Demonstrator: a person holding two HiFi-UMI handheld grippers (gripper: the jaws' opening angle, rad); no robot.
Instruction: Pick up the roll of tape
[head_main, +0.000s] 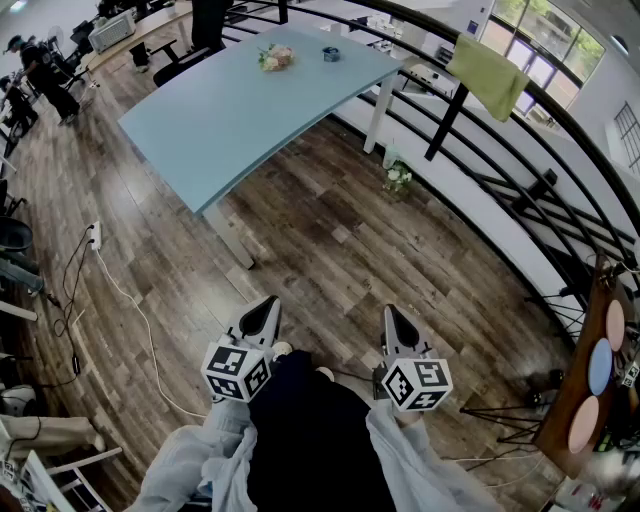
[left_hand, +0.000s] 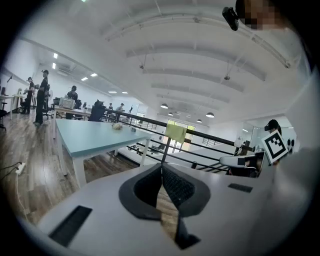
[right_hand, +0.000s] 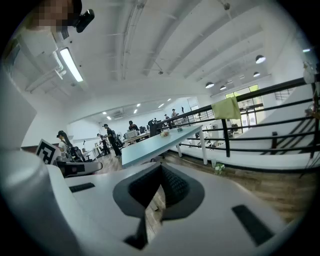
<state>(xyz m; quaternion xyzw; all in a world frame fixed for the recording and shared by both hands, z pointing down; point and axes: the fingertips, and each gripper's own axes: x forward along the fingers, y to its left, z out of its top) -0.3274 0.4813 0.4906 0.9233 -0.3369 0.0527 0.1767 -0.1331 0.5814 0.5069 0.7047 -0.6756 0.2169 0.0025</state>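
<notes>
A small dark blue roll of tape lies on the far end of a light blue table, next to a small bunch of flowers. I stand well back from it on the wooden floor. My left gripper and right gripper are held side by side in front of my body, both pointing toward the table, both shut and empty. In the left gripper view the tape is a tiny dark spot on the table. In the right gripper view the tape is just as small and distant.
A black railing with a green cloth over it runs along the right. Flowers lie on the floor by the table leg. A power strip with a cable is on the left. People stand at desks far left.
</notes>
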